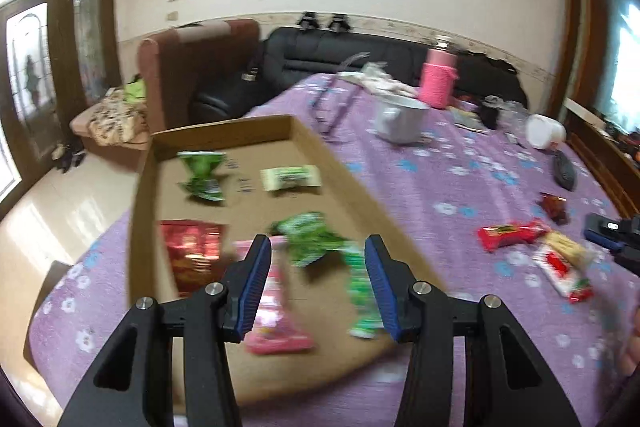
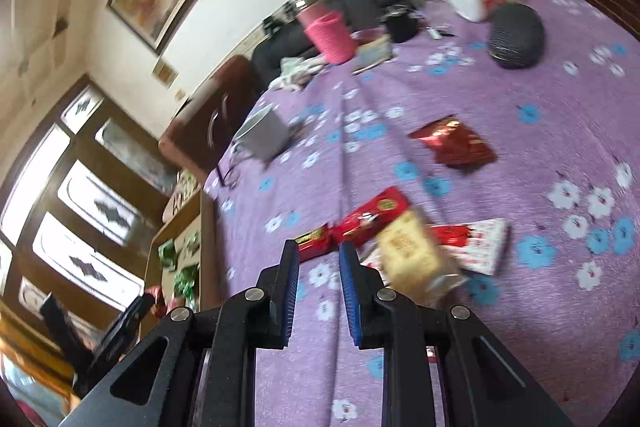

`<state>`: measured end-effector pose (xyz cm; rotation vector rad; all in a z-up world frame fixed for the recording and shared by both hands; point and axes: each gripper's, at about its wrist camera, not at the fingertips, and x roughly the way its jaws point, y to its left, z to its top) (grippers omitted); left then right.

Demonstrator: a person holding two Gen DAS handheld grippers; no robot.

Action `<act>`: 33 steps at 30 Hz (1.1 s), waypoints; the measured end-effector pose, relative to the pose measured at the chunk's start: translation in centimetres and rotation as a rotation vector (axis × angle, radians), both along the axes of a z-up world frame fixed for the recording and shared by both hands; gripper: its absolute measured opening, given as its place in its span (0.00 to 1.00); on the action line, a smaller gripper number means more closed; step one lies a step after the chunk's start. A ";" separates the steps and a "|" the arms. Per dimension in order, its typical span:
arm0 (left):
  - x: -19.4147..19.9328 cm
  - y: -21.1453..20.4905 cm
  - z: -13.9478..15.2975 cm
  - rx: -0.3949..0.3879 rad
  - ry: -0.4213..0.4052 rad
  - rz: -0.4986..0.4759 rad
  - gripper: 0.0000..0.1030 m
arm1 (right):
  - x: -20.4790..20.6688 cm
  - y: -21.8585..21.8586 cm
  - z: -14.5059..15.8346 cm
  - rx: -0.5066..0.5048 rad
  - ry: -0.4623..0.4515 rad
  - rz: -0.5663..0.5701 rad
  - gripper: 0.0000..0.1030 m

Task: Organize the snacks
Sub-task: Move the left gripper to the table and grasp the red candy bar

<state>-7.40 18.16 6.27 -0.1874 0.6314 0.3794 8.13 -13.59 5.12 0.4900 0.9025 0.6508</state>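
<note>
Left gripper (image 1: 316,251) hangs released over the cardboard tray (image 1: 224,129), nothing pinched. Right gripper (image 2: 319,255) is clenched empty, red snack packet (image 2: 370,213) at its 1 o'clock.

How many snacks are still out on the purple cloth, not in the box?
4: a dark red packet farthest out, a red bar, a tan packet and a red-and-white packet bunched nearer. Others may be hidden.

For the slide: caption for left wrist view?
Left tool open above box of snacks on purple cloth.
</note>
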 end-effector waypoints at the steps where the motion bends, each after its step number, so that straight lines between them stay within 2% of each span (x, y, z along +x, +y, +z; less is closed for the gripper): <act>1: 0.3 -0.9 0.3 0.003 0.001 -0.026 0.48 | 0.2 -0.2 -0.1 0.016 0.015 -0.006 0.22; 2: 0.8 -1.9 0.6 0.009 0.008 -0.059 0.53 | 0.4 -0.5 -0.3 0.032 0.032 -0.009 0.22; 4: 2.1 -3.9 1.0 0.004 0.030 -0.138 0.57 | 0.5 -0.8 -0.4 0.041 0.047 -0.014 0.22; 7: 4.9 -6.9 1.1 -0.046 0.098 -0.282 0.57 | 0.5 -1.1 -0.5 0.047 0.051 -0.024 0.22; 9: 7.6 -8.6 0.6 -0.113 0.171 -0.384 0.57 | 0.5 -1.3 -0.4 0.048 0.046 -0.034 0.22; 13: 12.6 -9.9 -1.1 -0.156 0.262 -0.412 0.57 | 0.6 -1.6 -0.3 0.030 0.036 -0.052 0.22; 17: 17.4 -9.9 -3.5 -0.244 0.325 -0.399 0.57 | 0.7 -1.7 -0.5 0.026 0.038 -0.052 0.22; 23: 19.2 -9.7 -5.6 -0.322 0.356 -0.404 0.57 | 1.0 -2.0 -0.6 0.028 0.043 -0.057 0.22; 28: 17.1 -11.6 -5.1 -0.282 0.372 -0.496 0.57 | 1.0 -2.3 -0.6 0.044 0.054 -0.063 0.22; 31: 15.6 -13.7 -4.8 -0.246 0.388 -0.593 0.57 | 1.0 -2.4 -0.6 0.053 0.058 -0.063 0.23; 33: 14.9 -14.2 -4.0 -0.179 0.355 -0.574 0.57 | 1.0 -2.5 -0.6 0.047 0.055 -0.071 0.24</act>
